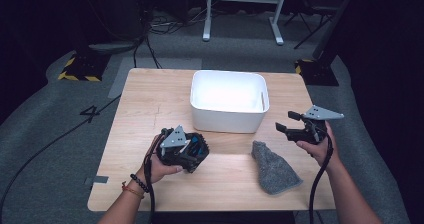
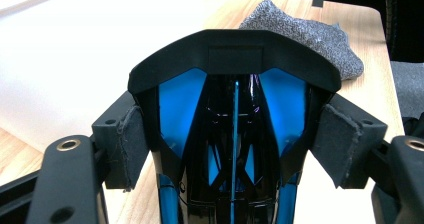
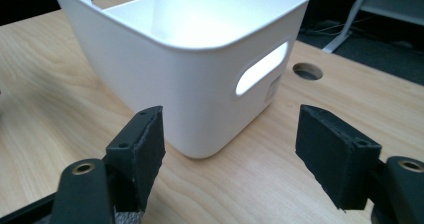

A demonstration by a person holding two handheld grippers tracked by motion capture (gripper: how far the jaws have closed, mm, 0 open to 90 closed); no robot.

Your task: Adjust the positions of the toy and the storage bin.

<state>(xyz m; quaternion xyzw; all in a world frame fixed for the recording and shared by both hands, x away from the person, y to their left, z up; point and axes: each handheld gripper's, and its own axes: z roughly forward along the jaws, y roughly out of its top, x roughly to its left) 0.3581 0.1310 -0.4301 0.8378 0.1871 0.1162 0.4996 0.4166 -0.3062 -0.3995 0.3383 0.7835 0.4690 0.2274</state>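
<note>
A glossy black object with blue panels [image 1: 201, 145] is low over the wooden table [image 1: 150, 104] at front left, and my left gripper [image 1: 194, 153] is shut on it. In the left gripper view the padded jaws of the left gripper [image 2: 235, 144] press on both sides of that black and blue object [image 2: 235, 59]. My right gripper [image 1: 286, 122] hovers at the right, open, pointing toward the white bin [image 1: 225, 120]. In the right gripper view the right gripper [image 3: 230, 149] has nothing between its pads, and the bin's corner [image 3: 190, 84] is just ahead.
A grey knitted cloth [image 1: 272, 166] lies on the table between the two hands, also seen beyond the held object [image 2: 300, 31]. The table has a round cable hole [image 3: 306, 71] past the bin. Cables and a desk frame [image 1: 245, 4] are on the floor behind.
</note>
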